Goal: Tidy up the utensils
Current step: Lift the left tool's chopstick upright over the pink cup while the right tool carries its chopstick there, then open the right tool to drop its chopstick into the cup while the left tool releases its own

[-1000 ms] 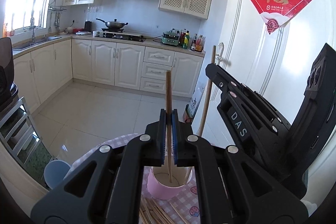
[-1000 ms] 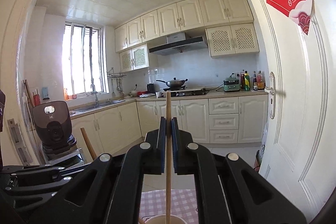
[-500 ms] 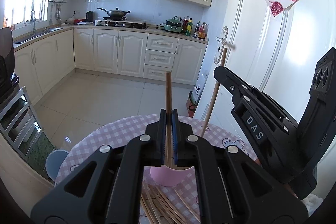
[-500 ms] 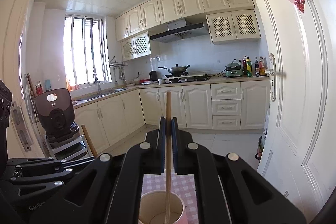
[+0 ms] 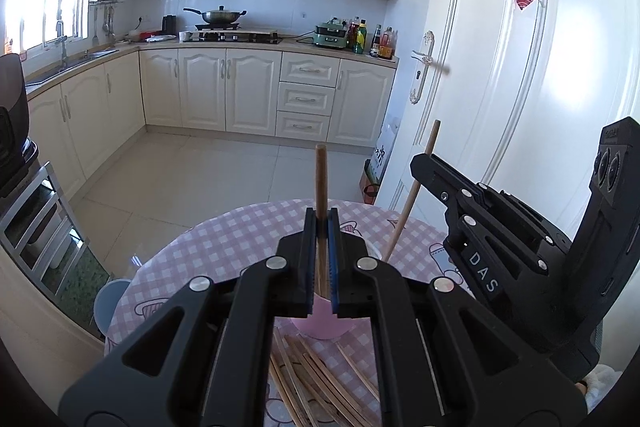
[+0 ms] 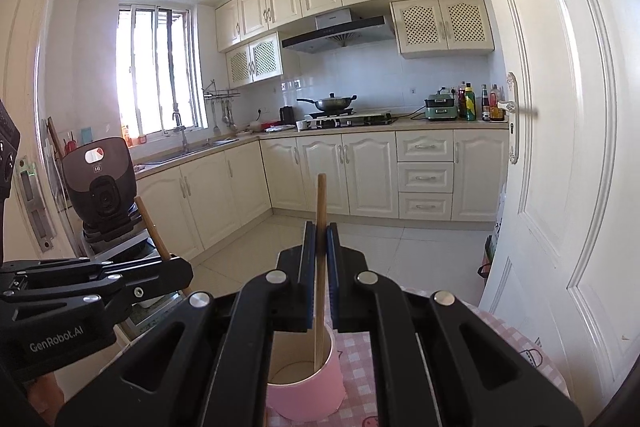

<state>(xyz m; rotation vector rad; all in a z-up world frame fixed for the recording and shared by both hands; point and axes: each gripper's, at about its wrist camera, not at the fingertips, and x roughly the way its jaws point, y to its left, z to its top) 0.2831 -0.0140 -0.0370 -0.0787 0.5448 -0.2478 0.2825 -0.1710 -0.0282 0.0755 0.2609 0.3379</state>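
Over the pink cup on the checked desk, the left gripper and right gripper each have jaws clamped on one chopstick.

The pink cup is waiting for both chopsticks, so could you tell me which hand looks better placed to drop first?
Probably the right. Its chopstick already dips inside the pink cup. The left gripper hides its chopstick's lower end, so its alignment cannot be told.

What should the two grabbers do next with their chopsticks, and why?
Probably open and let go. Each gripper, left and right, is shut on an upright chopstick, and the right one's tip already sits inside the pink cup. More loose chopsticks wait on the table.
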